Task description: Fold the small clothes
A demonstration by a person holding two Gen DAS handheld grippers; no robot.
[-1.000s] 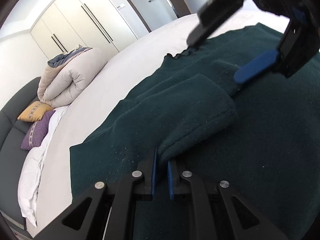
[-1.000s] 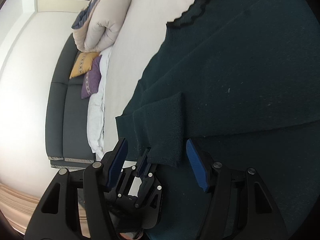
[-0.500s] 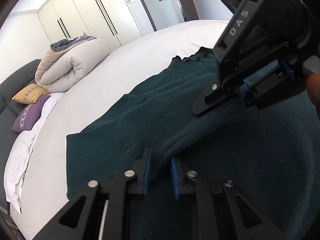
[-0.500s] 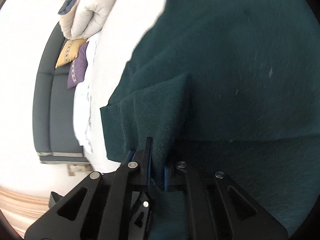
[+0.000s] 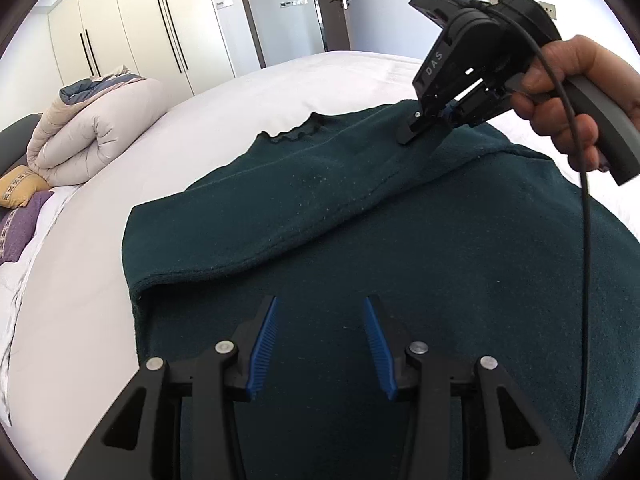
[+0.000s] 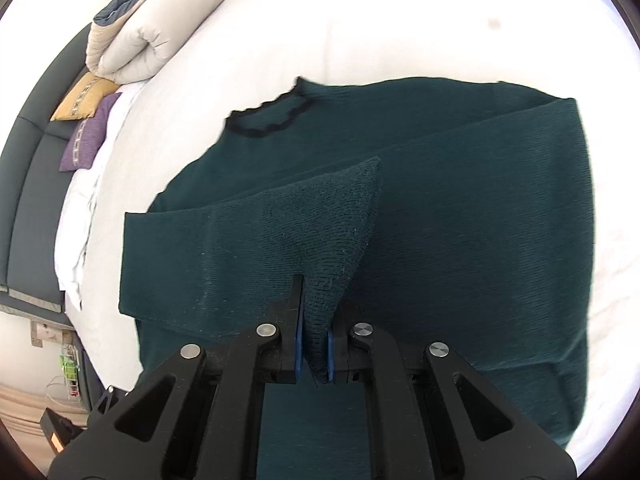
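Dark green knit covers most of what I see: the sweater (image 5: 440, 280) lies spread on the white bed (image 5: 200, 128), neckline (image 6: 272, 118) pointing toward the rolled duvet (image 5: 92, 128) and the cushions at the headboard end.

A second ago my left hand-held gripper (image 5: 320, 344) was pinched on the end of the sleeve (image 6: 280, 232); now its blue pads (image 5: 262, 348) stand well apart with nothing between them, hovering over the flat body of the sweater. So I have let go on that side. My right hand-held gripper (image 6: 314, 348), which a second ago was open around that cuff, has taken over: it is now clamped on a peak of the sleeve fabric, and the cloth rises in a taut ridge from the garment up to its fingers. From the left camera I see my right hand (image 5: 568, 92) holding that gripper higher and farther across the sweater than half a second ago, with the sleeve stretched out in a long diagonal fold behind it.

I read this as a hand-over finished: the sleeve is now carried by one gripper alone, being drawn across the chest so it lies inside the body outline. The sleeve's lower edge has lifted slightly off the body near the left side, so it will need laying flat. My free left gripper is well placed to press or smooth that edge, or to go for the hem next. The fold is at an early stage; the sweater's body is not yet folded.
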